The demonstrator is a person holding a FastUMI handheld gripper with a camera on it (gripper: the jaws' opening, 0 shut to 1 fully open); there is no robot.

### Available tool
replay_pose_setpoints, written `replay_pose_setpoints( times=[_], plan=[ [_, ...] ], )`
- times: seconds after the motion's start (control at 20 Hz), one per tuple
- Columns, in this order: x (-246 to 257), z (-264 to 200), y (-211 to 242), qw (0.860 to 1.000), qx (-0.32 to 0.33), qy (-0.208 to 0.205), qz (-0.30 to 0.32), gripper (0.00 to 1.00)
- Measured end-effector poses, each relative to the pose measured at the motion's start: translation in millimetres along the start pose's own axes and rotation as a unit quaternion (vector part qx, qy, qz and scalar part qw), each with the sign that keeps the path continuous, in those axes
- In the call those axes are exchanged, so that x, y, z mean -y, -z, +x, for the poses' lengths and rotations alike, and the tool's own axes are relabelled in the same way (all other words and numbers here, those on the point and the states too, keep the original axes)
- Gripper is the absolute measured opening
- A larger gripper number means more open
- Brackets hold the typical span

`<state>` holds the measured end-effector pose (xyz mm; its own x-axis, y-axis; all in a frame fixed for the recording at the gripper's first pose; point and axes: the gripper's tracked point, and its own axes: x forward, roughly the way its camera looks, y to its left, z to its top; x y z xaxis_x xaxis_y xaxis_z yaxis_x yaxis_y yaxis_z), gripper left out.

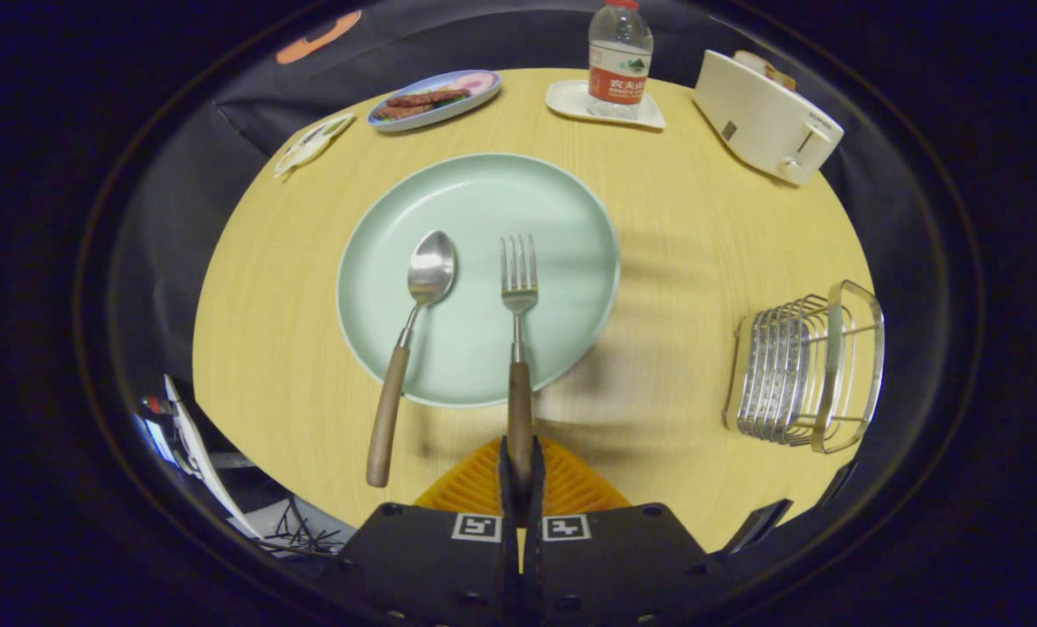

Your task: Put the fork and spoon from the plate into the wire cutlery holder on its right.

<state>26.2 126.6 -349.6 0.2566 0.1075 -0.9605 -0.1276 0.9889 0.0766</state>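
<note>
I'm pinching the fork [518,348] by its wooden handle, fingers [508,475] closed tight on it, steel tines lying over the green plate [562,209], beside the spoon [409,348].

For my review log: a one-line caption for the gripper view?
Gripper shut on the fork handle; spoon rests on the plate, wire cutlery holder empty.

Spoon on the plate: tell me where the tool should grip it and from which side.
Grip the spoon by its wooden handle's near end, which overhangs the green plate above the table, coming from the near side along its length. The bowl lies flat in the plate. The tool is now shut on the fork handle.
</note>
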Motion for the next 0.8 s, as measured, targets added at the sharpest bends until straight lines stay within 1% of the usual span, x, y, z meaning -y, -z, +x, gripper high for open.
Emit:
replay_pose_setpoints(
  times=[0.25,0.45,0.65,0.8],
  plan=[
    [2,-36,-10,0.999,0.028,-0.026,0.004,0.01],
    [13,-83,-16,0.998,0.051,-0.044,0.015,0.01],
    [59,-130,-17,0.996,0.068,-0.033,0.045,0.01],
    [100,-156,-8,0.995,0.060,-0.020,0.075,0.01]
  ],
)
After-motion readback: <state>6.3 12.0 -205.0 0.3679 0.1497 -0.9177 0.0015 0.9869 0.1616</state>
